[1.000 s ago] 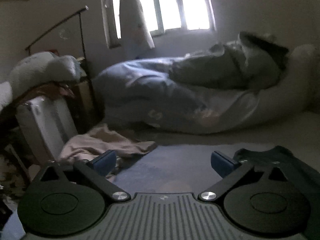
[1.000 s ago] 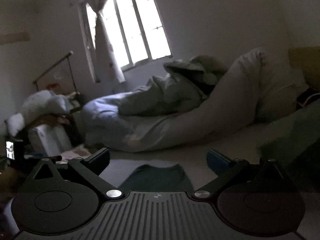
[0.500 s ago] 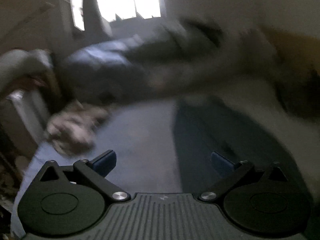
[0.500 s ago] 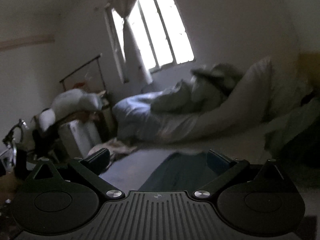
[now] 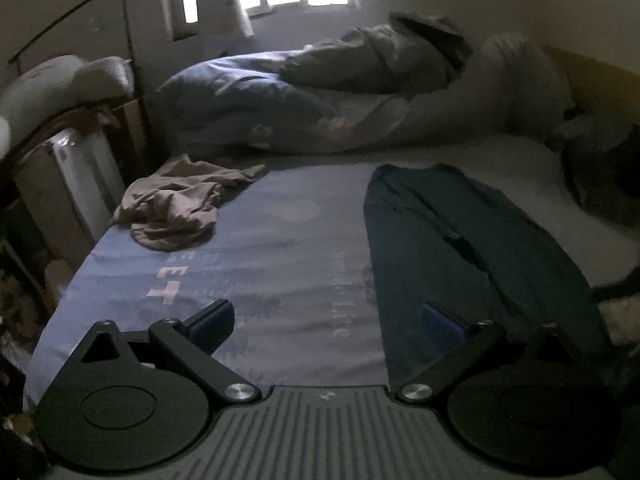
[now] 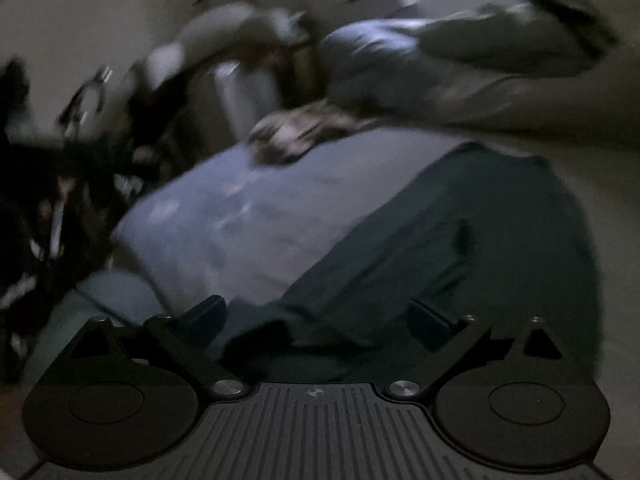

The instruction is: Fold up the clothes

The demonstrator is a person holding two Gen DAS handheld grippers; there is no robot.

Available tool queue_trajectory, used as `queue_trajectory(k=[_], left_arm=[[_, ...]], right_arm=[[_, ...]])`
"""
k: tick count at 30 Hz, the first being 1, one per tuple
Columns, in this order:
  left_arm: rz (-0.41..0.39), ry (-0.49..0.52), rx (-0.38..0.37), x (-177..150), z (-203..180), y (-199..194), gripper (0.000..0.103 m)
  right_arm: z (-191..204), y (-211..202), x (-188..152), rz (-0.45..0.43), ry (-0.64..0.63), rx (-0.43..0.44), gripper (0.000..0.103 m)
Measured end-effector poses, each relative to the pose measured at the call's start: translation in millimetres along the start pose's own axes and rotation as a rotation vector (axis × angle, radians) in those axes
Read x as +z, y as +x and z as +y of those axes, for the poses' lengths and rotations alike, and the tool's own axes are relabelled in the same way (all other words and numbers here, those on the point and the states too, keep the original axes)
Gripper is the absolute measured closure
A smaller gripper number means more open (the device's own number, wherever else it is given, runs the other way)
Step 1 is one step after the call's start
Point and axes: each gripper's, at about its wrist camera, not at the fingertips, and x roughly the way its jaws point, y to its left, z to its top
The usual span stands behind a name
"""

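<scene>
A dark green garment (image 5: pixel 472 248) lies spread flat and long on the bed, running from near to far on the right. My left gripper (image 5: pixel 326 322) is open and empty above the blue sheet, its right finger over the garment's near left edge. In the blurred right wrist view the same garment (image 6: pixel 460 248) fills the middle, with a bunched near end. My right gripper (image 6: pixel 316 318) is open and empty just above that near end.
A crumpled beige garment (image 5: pixel 180 204) lies at the bed's left edge. A heaped blue duvet (image 5: pixel 256 100) and a grey blanket (image 5: pixel 384 60) lie at the far end. A white radiator (image 5: pixel 68 184) and clutter stand left of the bed. The blue printed sheet (image 5: pixel 280 248) covers the mattress.
Both grippers have tilted down toward the bed and moved closer to the dark green garment. The right wrist view has swung left and is blurred. Both stay open.
</scene>
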Motion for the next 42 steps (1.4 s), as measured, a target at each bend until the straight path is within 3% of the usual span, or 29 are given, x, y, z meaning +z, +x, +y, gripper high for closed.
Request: queue_trajectory(k=[2,4,7,9,11,12,13,19,26,30,32,34,39,42], left_arm=[[-0.007,-0.038,0.007,-8,6,-4,0.0],[0.003,-0.064,0.009,-17,11,-8,0.0],[0.01,-0.072,0.015,-28,16,-16,0.0],[0.014,-0.078,0.017,-35,19,-18,0.0],[0.021,-0.094,0.014,-40,22,-19,0.0],[0.026,-0.104,0.013,-41,24,-17,0.0],[0.03,-0.109,0.012,-43,26,-17,0.0],[0.055,-0.035,-0.053,-45,15,-1,0.0],[0.093,0.027,-0.189,-46,-21,21,0.0],[0.112,0.09,-0.246,-47,-45,28,0.0],[0.122,0.121,-0.269,-47,-57,31,0.0],[0.131,0.144,-0.284,-48,-68,32,0.0],[0.146,0.155,-0.303,-48,-78,33,0.0],[0.149,0.124,-0.293,-48,-72,32,0.0]], right_arm=[[19,30,-3,0.069,-0.078,0.036,0.009],[37,57,-6,0.125,-0.131,0.024,0.03],[57,87,-12,0.19,-0.202,0.045,0.036],[52,82,-12,0.179,-0.178,0.045,0.04],[48,77,-11,0.168,-0.154,0.044,0.05],[46,74,-11,0.162,-0.141,0.044,0.066],[43,72,-11,0.156,-0.129,0.044,0.1],[30,56,-10,0.123,-0.056,0.042,0.099],[-22,-3,-38,0.189,0.091,-0.125,0.098],[-51,-37,-54,0.226,0.175,-0.22,0.093],[-59,-50,-60,0.24,0.204,-0.264,0.079],[-53,-58,-62,0.216,0.174,-0.298,0.051],[-17,-58,-54,0.123,-0.073,-0.266,0.048],[1,-26,-50,0.15,-0.172,-0.219,0.048]])
